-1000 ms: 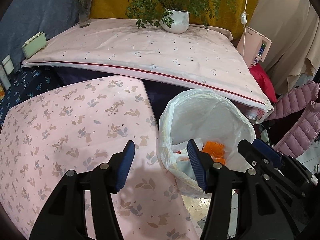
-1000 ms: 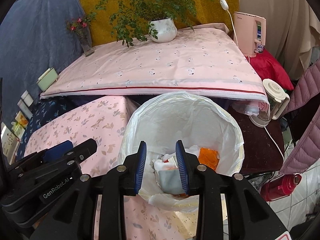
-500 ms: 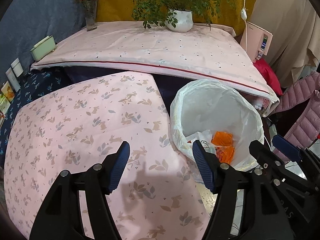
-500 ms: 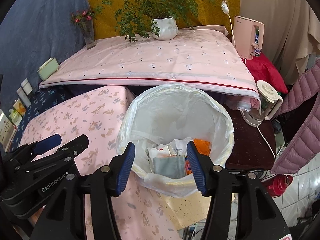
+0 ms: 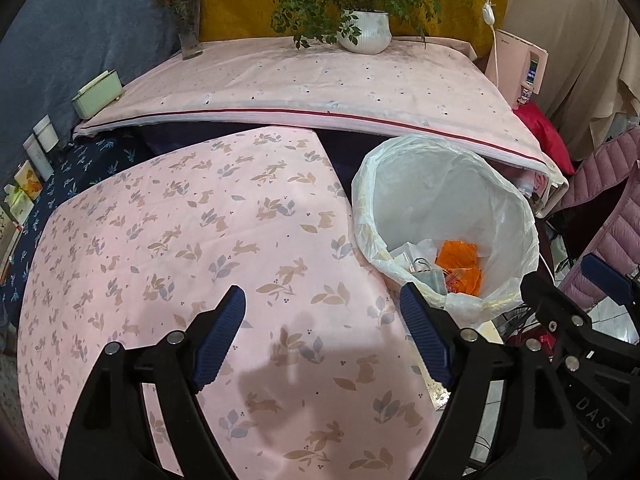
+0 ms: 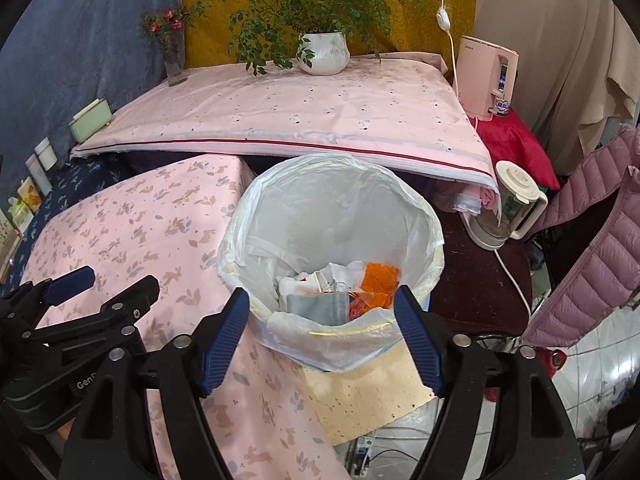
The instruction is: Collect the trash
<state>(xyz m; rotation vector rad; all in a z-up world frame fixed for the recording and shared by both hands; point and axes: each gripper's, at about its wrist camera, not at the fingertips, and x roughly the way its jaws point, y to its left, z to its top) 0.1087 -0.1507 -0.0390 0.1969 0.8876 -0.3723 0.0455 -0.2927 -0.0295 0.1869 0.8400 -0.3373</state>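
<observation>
The left tongs [image 5: 322, 336] have just been opening and stand wide with nothing between the jaws, above the pink cloth [image 5: 180, 248]. The right tongs [image 6: 322, 336] have likewise just spread, empty, with the bin [image 6: 434, 240] just ahead. Trash [image 6: 340, 292] lies inside: paper, something orange, perhaps a grey mask.

Each tool [image 6: 322, 336] is black plastic with silver screws, ribbed blue pads [image 5: 218, 338] and white lettering.

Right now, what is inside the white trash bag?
In the trash bag: orange wrappers, white crumpled paper, a grey-green piece. Anything underneath is covered.
</observation>
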